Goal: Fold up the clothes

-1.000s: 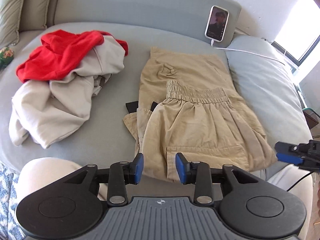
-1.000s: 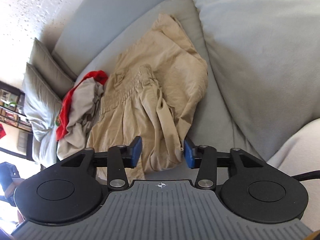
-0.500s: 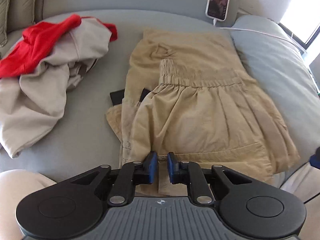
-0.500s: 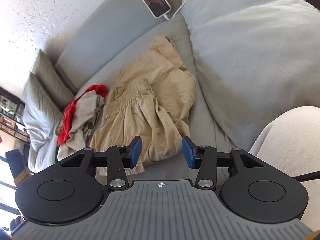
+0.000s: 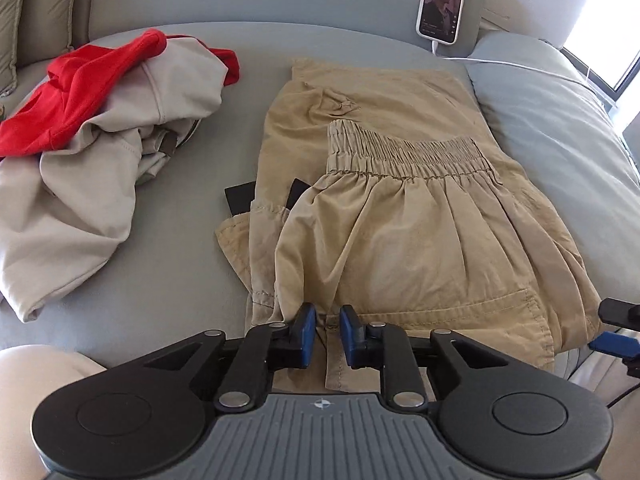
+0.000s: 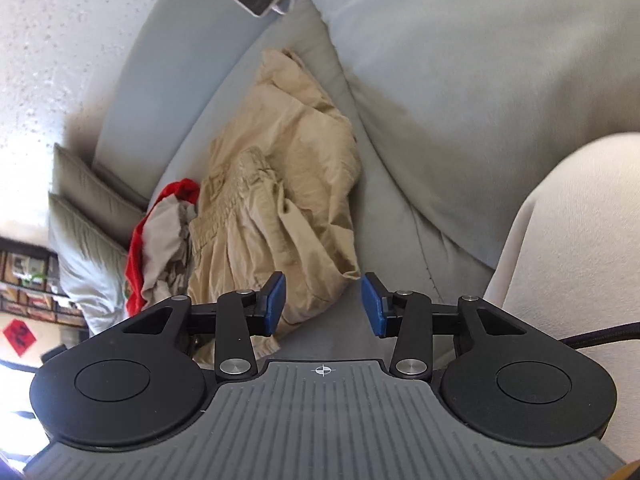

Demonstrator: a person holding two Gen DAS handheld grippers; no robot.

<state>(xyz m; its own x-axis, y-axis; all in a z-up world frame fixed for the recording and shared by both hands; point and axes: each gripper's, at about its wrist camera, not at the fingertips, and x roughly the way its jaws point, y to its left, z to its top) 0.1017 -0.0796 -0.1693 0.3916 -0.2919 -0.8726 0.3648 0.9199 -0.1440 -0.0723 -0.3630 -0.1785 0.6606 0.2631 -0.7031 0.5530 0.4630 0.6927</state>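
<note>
Tan cargo shorts [image 5: 400,216] lie folded over on the grey couch seat, elastic waistband facing the backrest; they also show in the right wrist view [image 6: 280,184]. My left gripper [image 5: 327,334] is nearly shut, its blue pads pinching the near hem of the shorts. My right gripper [image 6: 323,307] is open and empty, with the shorts' right corner lying between its jaws just ahead; its fingers [image 5: 616,344] show at the right edge of the left wrist view.
A heap of red and beige clothes [image 5: 92,120] lies on the seat's left. A phone [image 5: 440,6] leans on the backrest with a white cable. A grey cushion [image 5: 552,120] sits right of the shorts. Light-trousered knees [image 6: 568,240] are near.
My left gripper moved up to the shorts' near hem and closed from wide open to a narrow pinch. My right gripper stayed open and shifted toward the shorts' right corner.
</note>
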